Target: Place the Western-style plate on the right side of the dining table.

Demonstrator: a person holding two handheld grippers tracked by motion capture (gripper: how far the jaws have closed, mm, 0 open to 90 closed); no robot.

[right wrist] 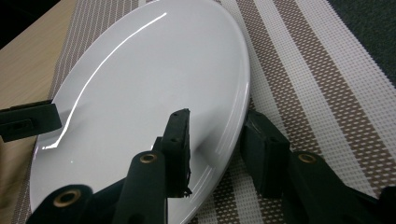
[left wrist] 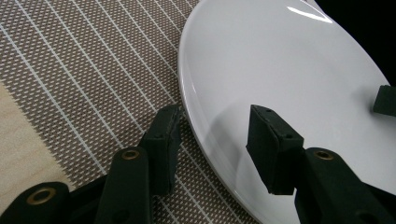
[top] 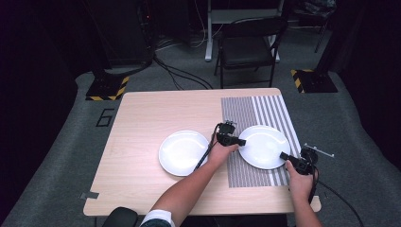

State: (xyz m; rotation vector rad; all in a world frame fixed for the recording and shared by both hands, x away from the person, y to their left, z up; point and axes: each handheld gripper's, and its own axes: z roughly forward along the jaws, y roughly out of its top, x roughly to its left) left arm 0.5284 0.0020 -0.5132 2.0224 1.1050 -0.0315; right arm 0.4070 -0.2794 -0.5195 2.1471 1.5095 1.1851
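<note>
High view: above, facing forward and down on worktop (top: 142, 118) | gripper views: close along fingers (left wrist: 161, 149), apparently from opposite sides | shared: plate (top: 264, 146) on mat (top: 246, 113).

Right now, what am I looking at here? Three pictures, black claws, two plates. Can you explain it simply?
No robot: a person holds a tool in each hand. The high view looks down on a wooden table. The other two pictures come from cameras riding on each tool. The left hand-held gripper and the right hand-held gripper each straddle an opposite edge of the plate lying on the striped placemat, one jaw above the rim, one outside it, with gaps visible, so not yet clamped. A second plate lies on the bare wood.
</note>
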